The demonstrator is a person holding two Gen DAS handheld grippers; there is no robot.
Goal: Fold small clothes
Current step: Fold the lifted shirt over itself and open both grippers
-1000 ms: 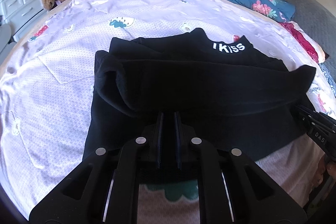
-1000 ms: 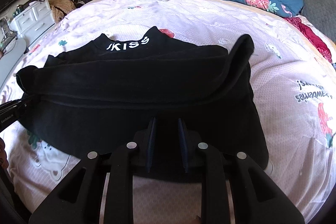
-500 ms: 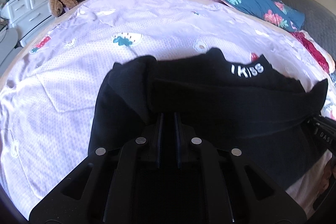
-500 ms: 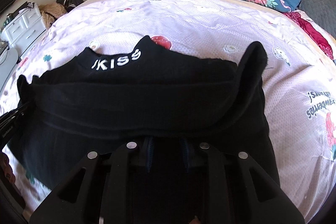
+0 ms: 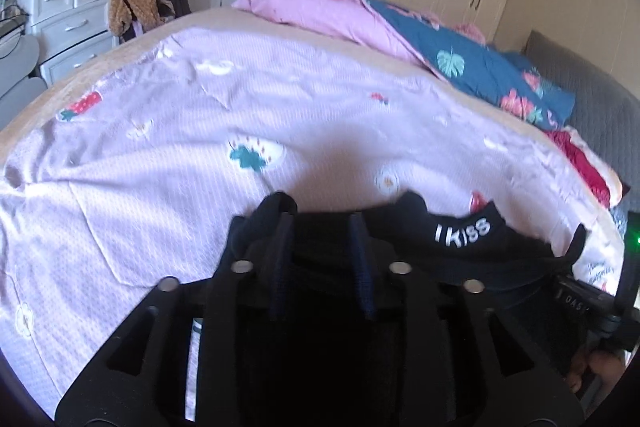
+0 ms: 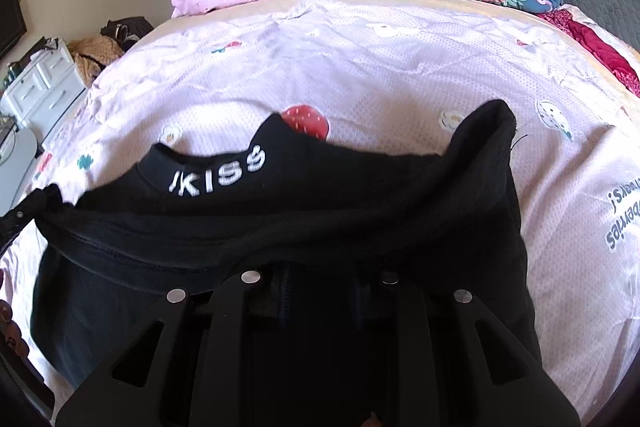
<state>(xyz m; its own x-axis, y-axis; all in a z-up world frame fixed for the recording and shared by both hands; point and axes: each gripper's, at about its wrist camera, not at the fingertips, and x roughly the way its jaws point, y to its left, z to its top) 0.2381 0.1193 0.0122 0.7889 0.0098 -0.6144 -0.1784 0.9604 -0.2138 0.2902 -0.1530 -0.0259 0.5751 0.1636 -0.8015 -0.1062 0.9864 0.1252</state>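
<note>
left tongs (image 5: 320, 227): opening | black garment (image 5: 460, 247) between | lilac bedsheet (image 5: 200, 131)

The left gripper (image 5: 322, 259) was a matte black plastic frame with triangular cut-outs in its two broad arms, four round silver screw heads across the linkage, and two narrow fingers (image 5: 360, 267) faced with dark blue ribbed pads. The right gripper (image 6: 320, 301) had the same build: black arms with angular openings, four silver screws, dark ribbed pads. Seen from the left wrist, its side carried pale raised lettering and a small green light glowed beside it.
</note>
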